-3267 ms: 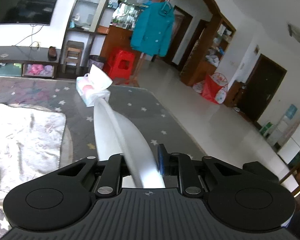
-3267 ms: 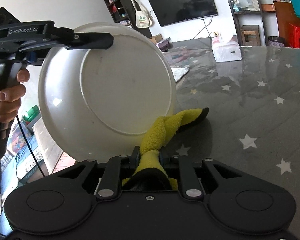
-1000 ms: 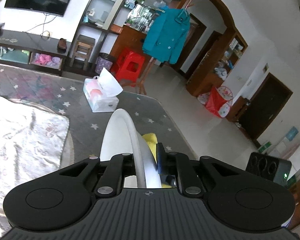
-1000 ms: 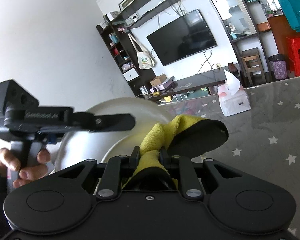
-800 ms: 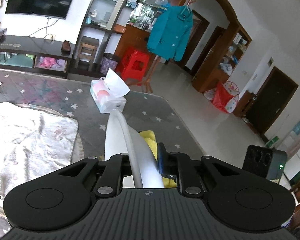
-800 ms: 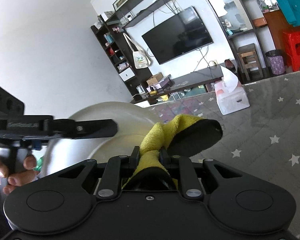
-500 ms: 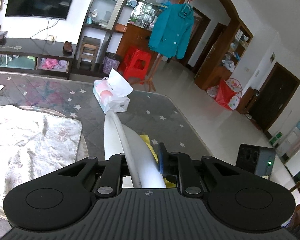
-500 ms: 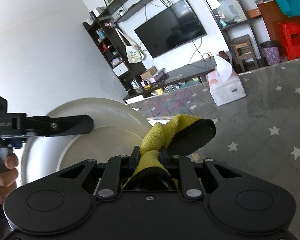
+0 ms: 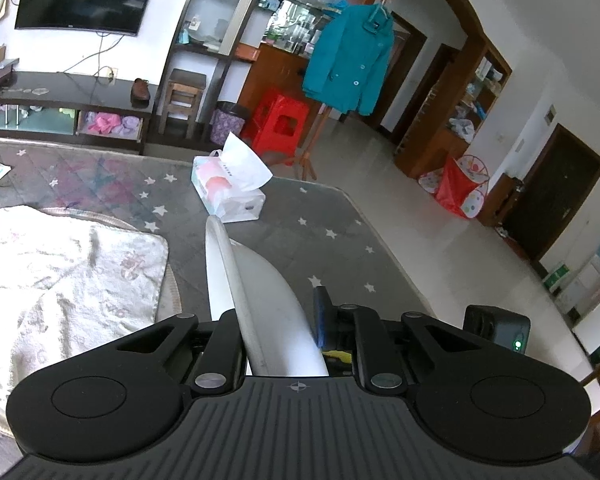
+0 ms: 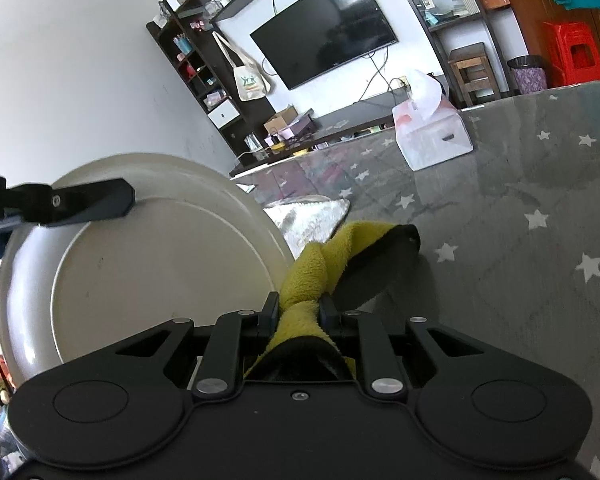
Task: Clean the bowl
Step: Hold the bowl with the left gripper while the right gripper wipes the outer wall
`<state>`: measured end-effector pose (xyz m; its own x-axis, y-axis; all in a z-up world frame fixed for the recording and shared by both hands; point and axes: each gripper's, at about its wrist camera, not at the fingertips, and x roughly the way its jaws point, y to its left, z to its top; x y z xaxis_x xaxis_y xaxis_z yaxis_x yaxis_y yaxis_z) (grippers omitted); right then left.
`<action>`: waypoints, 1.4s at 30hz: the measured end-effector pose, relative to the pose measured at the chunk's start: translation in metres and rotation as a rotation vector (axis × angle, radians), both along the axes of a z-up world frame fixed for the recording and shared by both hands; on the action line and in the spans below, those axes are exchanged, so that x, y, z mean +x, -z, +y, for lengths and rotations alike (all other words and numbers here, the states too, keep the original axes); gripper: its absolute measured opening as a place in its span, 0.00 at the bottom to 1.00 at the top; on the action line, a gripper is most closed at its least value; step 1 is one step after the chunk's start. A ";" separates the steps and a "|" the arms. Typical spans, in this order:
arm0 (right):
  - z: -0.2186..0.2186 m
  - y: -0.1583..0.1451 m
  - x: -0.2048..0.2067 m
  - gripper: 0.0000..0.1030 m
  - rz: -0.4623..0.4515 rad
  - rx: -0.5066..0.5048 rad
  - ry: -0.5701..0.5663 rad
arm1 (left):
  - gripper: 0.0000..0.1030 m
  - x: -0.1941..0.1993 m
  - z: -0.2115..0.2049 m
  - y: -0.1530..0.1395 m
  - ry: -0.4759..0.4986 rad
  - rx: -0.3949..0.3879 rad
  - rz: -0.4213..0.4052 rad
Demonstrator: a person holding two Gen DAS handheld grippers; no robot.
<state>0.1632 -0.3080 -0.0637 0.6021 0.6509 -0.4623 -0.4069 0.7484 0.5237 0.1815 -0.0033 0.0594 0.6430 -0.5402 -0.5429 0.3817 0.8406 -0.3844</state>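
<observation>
Left gripper (image 9: 278, 320), lower part of the left wrist view: matte black body with a ribbed centre panel bearing a small crosshair mark, a round disc at each lower corner, and two angled link arms each pinned by a silver screw (image 9: 210, 380). Right gripper (image 10: 299, 306), lower part of the right wrist view: same black build, smooth centre panel, one small centre screw, silver screws on the links. At the left edge of that view, one black finger (image 10: 88, 200) of the left gripper with a single small screw.
</observation>
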 end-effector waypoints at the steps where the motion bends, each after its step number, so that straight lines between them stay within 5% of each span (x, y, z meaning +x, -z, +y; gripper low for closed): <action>1: 0.000 0.000 -0.002 0.20 0.001 -0.002 -0.003 | 0.15 0.001 -0.001 0.000 0.000 0.001 0.002; 24: 0.008 0.012 -0.048 0.20 0.016 -0.114 -0.096 | 0.15 0.009 -0.001 0.001 -0.016 -0.004 0.015; 42: 0.021 -0.008 -0.091 0.20 -0.017 -0.169 -0.276 | 0.15 0.010 -0.002 0.000 -0.026 0.011 0.021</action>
<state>0.0727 -0.2874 -0.0553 0.4224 0.7057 -0.5689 -0.6142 0.6844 0.3929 0.1915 -0.0056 0.0597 0.6450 -0.5173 -0.5624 0.3516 0.8544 -0.3826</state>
